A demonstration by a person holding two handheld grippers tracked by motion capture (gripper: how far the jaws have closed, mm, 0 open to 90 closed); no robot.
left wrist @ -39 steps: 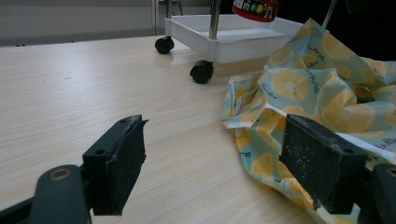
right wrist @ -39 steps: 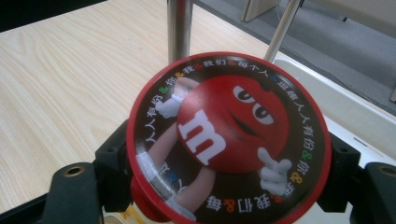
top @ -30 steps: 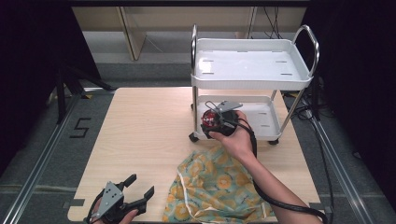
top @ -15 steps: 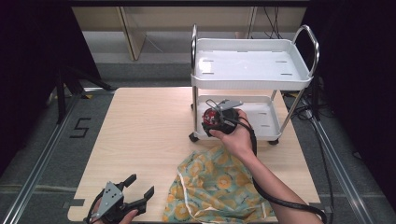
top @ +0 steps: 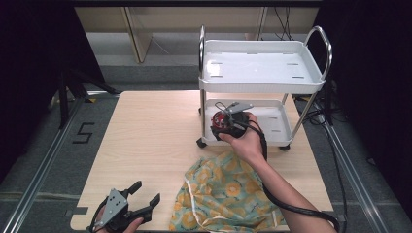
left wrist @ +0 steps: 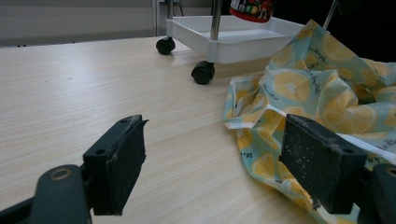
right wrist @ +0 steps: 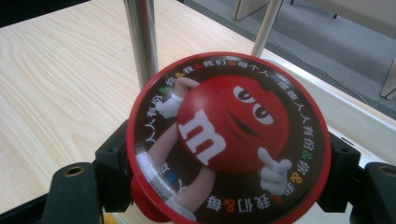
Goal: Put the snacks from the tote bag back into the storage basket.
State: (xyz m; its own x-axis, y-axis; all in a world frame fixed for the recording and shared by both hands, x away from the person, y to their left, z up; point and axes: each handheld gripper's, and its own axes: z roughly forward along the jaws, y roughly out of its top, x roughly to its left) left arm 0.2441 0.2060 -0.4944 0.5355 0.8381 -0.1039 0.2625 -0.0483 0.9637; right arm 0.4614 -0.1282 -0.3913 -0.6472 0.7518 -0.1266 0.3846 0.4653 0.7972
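Candy tin held at the cart's lower shelf, hardly moved over the last second.

Right gripper keeps its jaws pinched on the sides of the round red tin, lid face toward its own camera, and holds it just above the near-left corner of the shelf of the white cart, beside a chrome post. Since a second ago its position looks nearly unchanged, so the placing seems paused at the point of setting down; the tin is not yet resting on the shelf. Left gripper idles at the table's near edge, jaws spread and empty, next to the lemon-print cloth.
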